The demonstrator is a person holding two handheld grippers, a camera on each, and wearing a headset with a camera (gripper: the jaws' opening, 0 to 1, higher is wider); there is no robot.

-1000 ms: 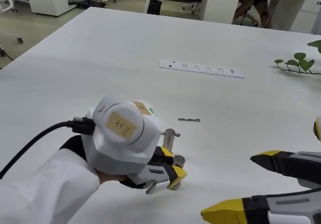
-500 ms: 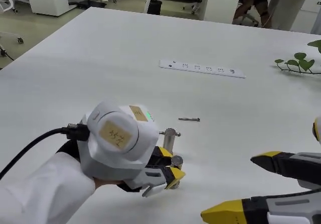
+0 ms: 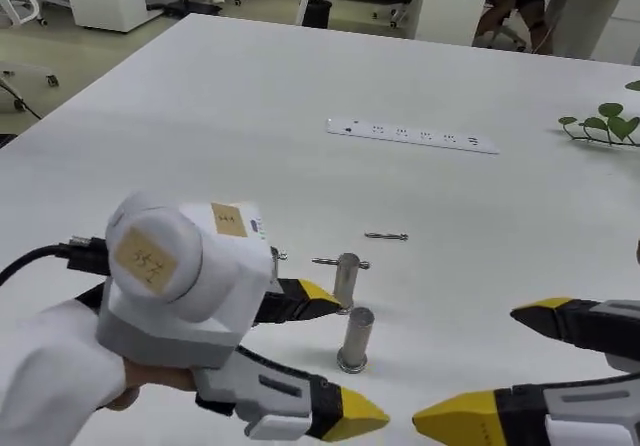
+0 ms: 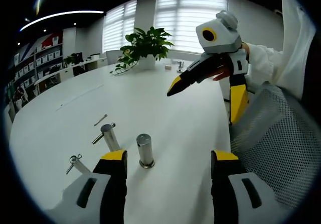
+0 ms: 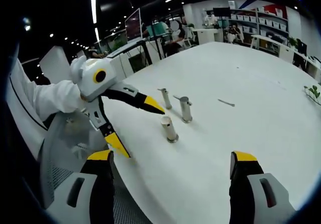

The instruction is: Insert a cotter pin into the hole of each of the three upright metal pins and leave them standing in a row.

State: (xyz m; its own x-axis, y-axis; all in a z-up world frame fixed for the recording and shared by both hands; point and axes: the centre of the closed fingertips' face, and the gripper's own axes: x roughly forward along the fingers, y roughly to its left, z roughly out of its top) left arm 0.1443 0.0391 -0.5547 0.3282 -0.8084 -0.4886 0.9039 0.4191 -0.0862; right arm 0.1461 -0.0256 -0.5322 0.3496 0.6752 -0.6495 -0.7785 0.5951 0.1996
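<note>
Here, left gripper [image 4: 168, 157]: jaws were spread wide and held nothing; the bare pin sat just ahead of the gap.
Right gripper [image 5: 171, 157]: jaws were apart and empty, to the right of the pins and clear of them.
Bare pin [image 3: 355, 338]: upright, long axis vertical, top bare.
Second pin [image 3: 346, 278]: upright, just behind the bare pin; a cotter pin crossed its top horizontally, sticking out mostly leftward in the head view.
Third pin [image 5: 165, 99]: upright, cotter pin through its top.
Loose cotter pin [image 3: 386, 236]: flat on the table [image 3: 200, 96] beyond the pins, long axis left-right.
</note>
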